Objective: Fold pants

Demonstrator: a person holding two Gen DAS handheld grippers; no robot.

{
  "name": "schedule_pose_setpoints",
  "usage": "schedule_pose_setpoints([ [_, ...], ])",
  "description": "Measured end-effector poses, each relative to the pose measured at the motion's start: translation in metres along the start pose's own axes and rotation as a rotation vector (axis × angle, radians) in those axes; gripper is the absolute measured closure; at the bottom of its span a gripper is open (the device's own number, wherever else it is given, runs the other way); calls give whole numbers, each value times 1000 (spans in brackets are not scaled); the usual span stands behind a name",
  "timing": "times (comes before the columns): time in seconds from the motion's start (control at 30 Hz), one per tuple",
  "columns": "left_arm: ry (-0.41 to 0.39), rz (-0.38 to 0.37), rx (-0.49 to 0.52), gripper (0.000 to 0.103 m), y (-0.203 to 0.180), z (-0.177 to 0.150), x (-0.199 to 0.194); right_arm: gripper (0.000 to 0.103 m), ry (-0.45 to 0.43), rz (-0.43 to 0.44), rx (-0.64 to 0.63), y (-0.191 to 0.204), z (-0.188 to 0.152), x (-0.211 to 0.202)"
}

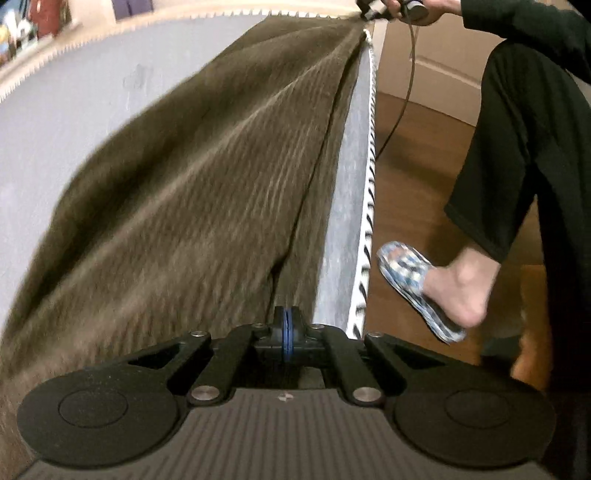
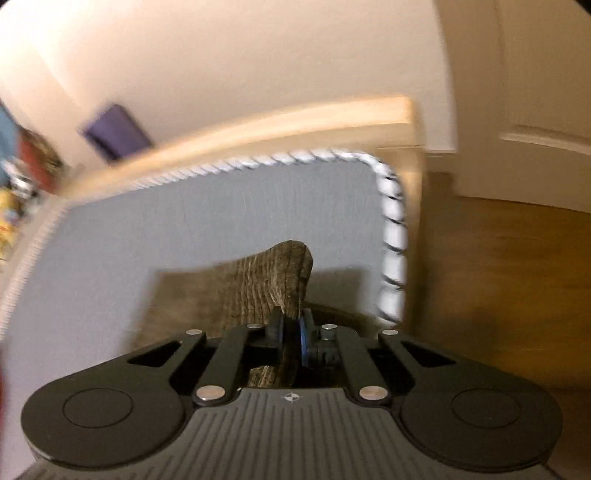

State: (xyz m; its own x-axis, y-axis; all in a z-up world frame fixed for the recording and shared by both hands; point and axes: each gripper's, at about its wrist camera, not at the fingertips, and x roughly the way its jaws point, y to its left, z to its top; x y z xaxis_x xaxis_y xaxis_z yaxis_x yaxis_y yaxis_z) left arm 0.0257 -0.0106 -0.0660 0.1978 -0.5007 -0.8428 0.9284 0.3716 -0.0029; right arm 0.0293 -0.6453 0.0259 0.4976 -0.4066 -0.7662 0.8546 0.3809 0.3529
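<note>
The pants (image 1: 192,177) are brown and have thin ribs all along the cloth. They lie stretched out long on a grey mat (image 1: 55,122). In the left wrist view they run from just in front of the left gripper (image 1: 286,325) all the way to the far end of the mat. A long fold line runs down the cloth near its right side.

The left gripper is closed all the way. Its two blue pads press together with no gap. The near end of the pants sits right at its tips, but I cannot tell if any cloth is pinched there.

Far ahead of the left gripper, at the top of that view, a hand (image 1: 417,7) holds the right gripper (image 1: 369,13) at the far end of the pants. The cloth bunches into a point there.

In the right wrist view, the right gripper (image 2: 291,328) is nearly closed on a bit of the pants (image 2: 258,280). The cloth sticks up between its pads in a lump and also hangs down behind them.

The mat has a white and black twisted rope edge (image 1: 365,236). It lies to the right of the left gripper. Past it is a brown wooden floor (image 1: 424,158). A foot in a blue and white slipper (image 1: 413,284) stands there, under a black trouser leg (image 1: 517,155). A thin cable (image 1: 402,99) hangs down from the far gripper. A pale wall (image 2: 258,66) rises beyond the mat.
</note>
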Motion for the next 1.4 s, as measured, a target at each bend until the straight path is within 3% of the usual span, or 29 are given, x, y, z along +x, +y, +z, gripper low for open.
schedule_pose_setpoints([
  [0.07, 5, -21, -27, 103, 6, -9, -10, 90, 78, -132, 80, -17, -5, 18],
  [0.1, 0, -27, -39, 103, 8, -14, -16, 86, 69, -144, 119, -23, -4, 18],
  [0.17, -44, -16, -65, 101, 13, -25, -34, 86, -9, -145, 89, -13, 0, 6],
  [0.2, -83, 8, -88, 101, 17, -30, -44, 83, -89, -152, 35, 0, 1, -5],
  [0.27, -182, 73, -162, 97, 28, -41, -67, 70, -227, -110, -76, 26, -2, -27],
  [0.33, -230, 109, -222, 90, 35, -49, -79, 63, -306, -34, -159, 51, -13, -44],
  [0.4, -216, 149, -207, 81, 30, -55, -77, 62, -310, 86, -234, 76, -27, -56],
  [0.57, -61, 186, -132, 54, 14, -75, -62, 62, -251, 523, -633, 159, -108, -98],
  [0.63, -61, 193, -152, 52, 16, -85, -66, 63, -180, 719, -838, 186, -162, -123],
  [0.73, -78, 184, -201, 52, 18, -97, -75, 63, -58, 976, -1094, 204, -247, -158],
  [0.83, -86, 215, -173, 60, 10, -104, -79, 63, 42, 1144, -1295, 204, -319, -191],
  [0.87, -84, 239, -171, 81, 9, -105, -81, 62, 72, 1191, -1340, 202, -339, -199],
  [0.9, -74, 274, -167, 94, 10, -107, -83, 60, 106, 1229, -1378, 198, -359, -203],
  [1.03, -83, 244, -225, 99, 13, -123, -112, 60, 219, 1271, -1524, 181, -420, -214],
  [1.23, -9, 166, -339, 102, 12, -153, -123, 54, 233, 1331, -1747, 179, -457, -213],
  [1.27, -66, 155, -367, 99, 14, -155, -133, 53, 242, 1337, -1772, 180, -461, -214],
  [1.33, -237, 201, -459, 83, 26, -158, -163, 52, 249, 1358, -1834, 176, -465, -215],
  [1.37, -311, 254, -528, 47, 36, -160, -177, 51, 248, 1371, -1857, 173, -468, -214],
  [1.4, -351, 316, -586, 23, 44, -162, -184, 50, 249, 1383, -1883, 172, -470, -214],
])
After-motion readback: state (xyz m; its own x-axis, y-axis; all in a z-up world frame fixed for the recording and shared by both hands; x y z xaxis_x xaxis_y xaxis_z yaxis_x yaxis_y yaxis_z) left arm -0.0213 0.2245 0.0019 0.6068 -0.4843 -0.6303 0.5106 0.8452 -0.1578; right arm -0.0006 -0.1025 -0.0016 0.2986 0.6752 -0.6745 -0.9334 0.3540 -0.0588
